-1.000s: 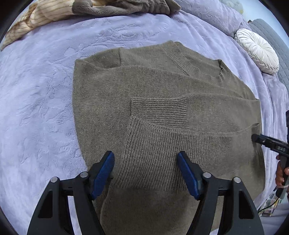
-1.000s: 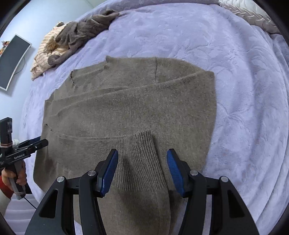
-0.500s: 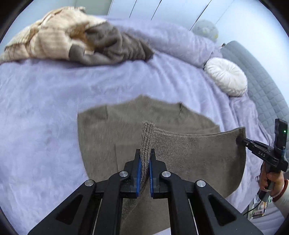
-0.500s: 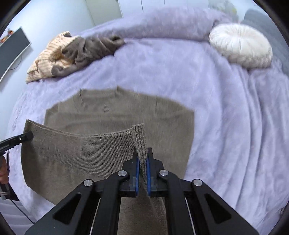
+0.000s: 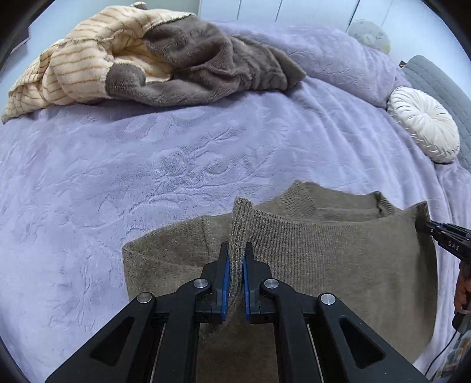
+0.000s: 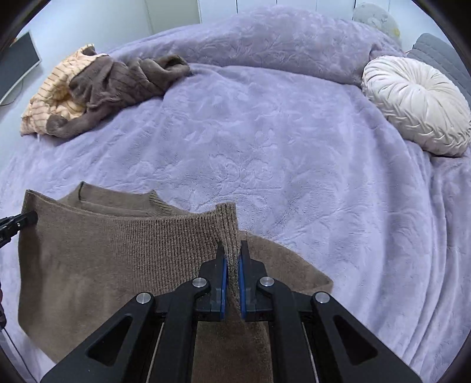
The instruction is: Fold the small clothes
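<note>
Both the left gripper and right gripper grasp the lifted hem of the brown sweater, so an uneven pull toward the far collar can make the fold crooked.

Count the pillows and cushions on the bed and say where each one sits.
2. A round white pleated cushion lies at the far right of the lilac bedspread. A pale patterned pillow peeks out behind it at the back edge. Others may be hidden under the bedspread.

- A home bedroom: a bed under a lilac plush blanket.
- Round pleated cushion, heaped fleece clothes.
- Possibly a monitor at the wall.
</note>
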Tool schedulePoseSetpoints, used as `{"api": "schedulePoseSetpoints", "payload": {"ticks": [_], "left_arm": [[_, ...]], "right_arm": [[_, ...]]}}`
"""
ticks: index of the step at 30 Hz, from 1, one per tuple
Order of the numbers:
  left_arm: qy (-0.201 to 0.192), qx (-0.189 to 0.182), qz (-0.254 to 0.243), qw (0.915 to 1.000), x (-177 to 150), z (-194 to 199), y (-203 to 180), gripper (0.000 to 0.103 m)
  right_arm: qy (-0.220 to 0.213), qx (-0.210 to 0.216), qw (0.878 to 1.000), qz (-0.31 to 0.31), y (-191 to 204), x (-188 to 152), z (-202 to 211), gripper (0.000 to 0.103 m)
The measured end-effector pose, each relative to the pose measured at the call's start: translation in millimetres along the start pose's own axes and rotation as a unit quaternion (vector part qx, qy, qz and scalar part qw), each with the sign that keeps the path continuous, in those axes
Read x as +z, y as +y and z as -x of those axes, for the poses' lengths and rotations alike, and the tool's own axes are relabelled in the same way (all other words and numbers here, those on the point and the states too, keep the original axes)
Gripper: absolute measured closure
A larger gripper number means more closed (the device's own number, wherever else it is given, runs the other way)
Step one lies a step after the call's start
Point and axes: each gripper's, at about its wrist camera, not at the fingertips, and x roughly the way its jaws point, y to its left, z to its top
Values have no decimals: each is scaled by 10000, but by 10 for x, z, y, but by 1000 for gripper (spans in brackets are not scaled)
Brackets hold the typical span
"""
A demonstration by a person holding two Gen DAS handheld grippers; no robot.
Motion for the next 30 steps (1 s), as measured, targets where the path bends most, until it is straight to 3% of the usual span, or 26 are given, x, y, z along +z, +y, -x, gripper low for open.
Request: {"api": "schedulePoseSetpoints", "payload": {"ticks": [3,4,5,6,9,12,15,18,23,27,30], "left_arm": [[67,213,112,9997,-21,-47,63,87],[42,362,129,9993,-23,-11,85,67],[-51,634,113,9979,-23,59,111,47],[-208,900,79,9957,-26,164,147,43],[-195,722,110,9971,-52,409,282,43],[-163,232,157,9995,-205,683,330,43],[4,-240,-37,9997,-429,818,184,43],[288,-487,-262,9981,-740,806,-24,43],[907,-387,-70,9951,-1294,492,-53,43],[884,-314,-80,9956,-1513,637,53,43],[945,-385,313,9943,-1600,832,197,43]], "right_arm": [[332,40,9992,-222,-49,-79,-319,96],[423,67,9984,-365,-89,-95,-379,94],[441,113,9975,-537,-144,-107,-388,84],[442,88,9963,-735,-205,-112,-357,74],[436,6,9933,-1069,-343,-151,-177,70],[315,187,9922,-1191,-416,-274,126,70],[237,424,9917,-1187,-359,-519,406,76],[353,694,9894,-1223,-221,-879,545,77],[865,497,9887,-1122,-51,-1511,414,77],[1034,240,9882,-1107,-150,-1830,308,81],[1068,228,9849,-1343,-258,-1940,423,82]]}}
